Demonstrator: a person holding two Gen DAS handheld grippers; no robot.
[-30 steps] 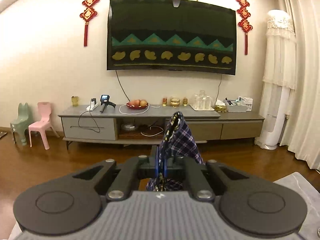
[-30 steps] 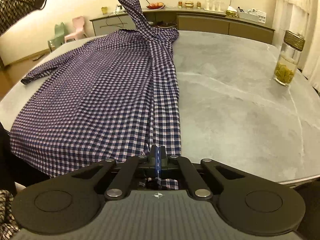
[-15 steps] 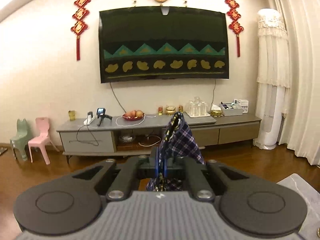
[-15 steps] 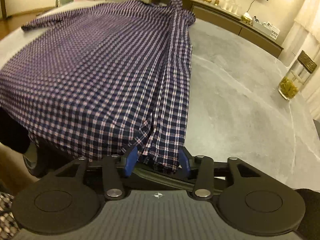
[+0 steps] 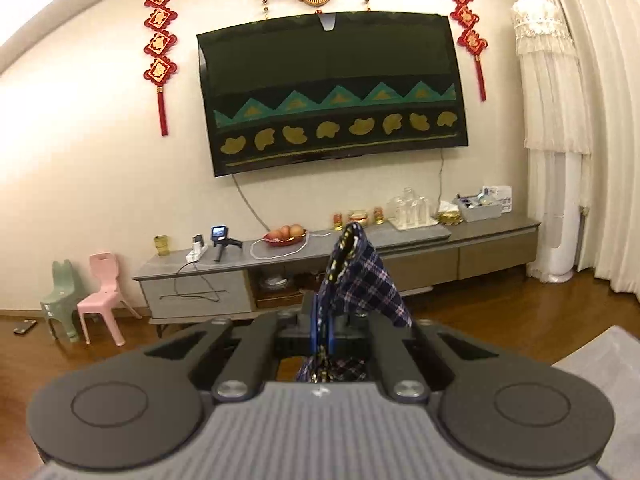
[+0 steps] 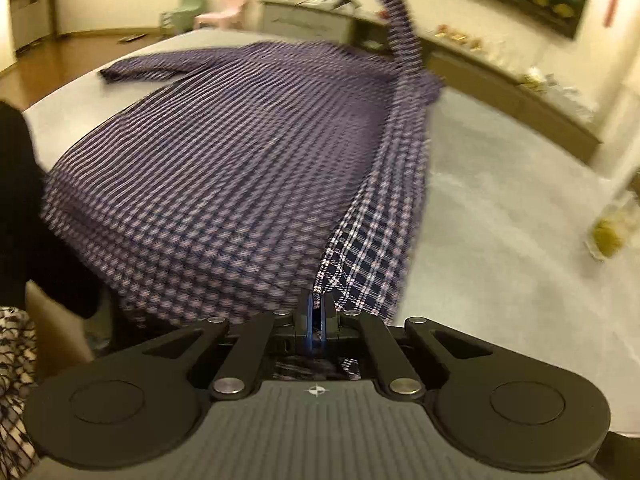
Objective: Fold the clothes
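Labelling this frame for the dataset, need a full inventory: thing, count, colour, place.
plaid shirt: 1, navy and pink check, spread on the table, right edge lifted, clamped at both ends
table: 1, grey
glass jar: 1, clear with yellow contents, table's right side, blurred
TV: 1, under a dark patterned cover, on the wall
TV cabinet: 1, grey, below the TV
fruit bowl: 1, red, on the cabinet
small chairs: 2, pink and green, left of the cabinet
red hangings: 2 knots plus a fan, on the wall
left gripper: 1, black, shut on the shirt
right gripper: 1, black, shut on the shirt
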